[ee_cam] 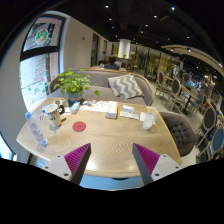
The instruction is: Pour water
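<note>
Wooden table [105,135] beyond open jaws; no writing legible.

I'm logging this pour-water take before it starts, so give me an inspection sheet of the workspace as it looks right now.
Surface: round light wooden table, mostly bare near the gripper.
Job's things: clear plastic bottle at the table's left edge; white cup-like vessel on the right side.
Clutter: potted green plant, red coaster, papers or booklets at the far side.
Gripper: gripper open, nothing between its fingers, short of both bottle and vessel.
Cables: nothing seen.
Surroundings: cushioned sofa behind the table, chairs to the right, framed picture on the left wall.
</note>
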Available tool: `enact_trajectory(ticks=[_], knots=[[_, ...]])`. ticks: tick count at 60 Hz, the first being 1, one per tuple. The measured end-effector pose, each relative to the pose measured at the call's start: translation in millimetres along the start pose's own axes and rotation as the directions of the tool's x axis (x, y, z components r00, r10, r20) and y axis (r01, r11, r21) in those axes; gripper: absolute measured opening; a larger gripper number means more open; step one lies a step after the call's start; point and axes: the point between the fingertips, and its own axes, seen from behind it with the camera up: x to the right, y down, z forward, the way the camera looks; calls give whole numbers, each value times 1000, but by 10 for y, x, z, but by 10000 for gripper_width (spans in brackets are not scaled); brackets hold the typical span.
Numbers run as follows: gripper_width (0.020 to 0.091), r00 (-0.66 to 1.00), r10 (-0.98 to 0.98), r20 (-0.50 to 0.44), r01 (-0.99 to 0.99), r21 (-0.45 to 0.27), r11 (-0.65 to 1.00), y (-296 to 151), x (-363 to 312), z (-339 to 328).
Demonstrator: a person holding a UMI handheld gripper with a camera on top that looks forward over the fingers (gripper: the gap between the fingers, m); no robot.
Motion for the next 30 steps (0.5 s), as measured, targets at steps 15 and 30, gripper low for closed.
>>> enact_trajectory(ticks=[15,30], knots=[[856,1000,11,-2,-11,-39,999,148,-290,39],[854,996,83,18,-81,-114,990,625,-1273,64]])
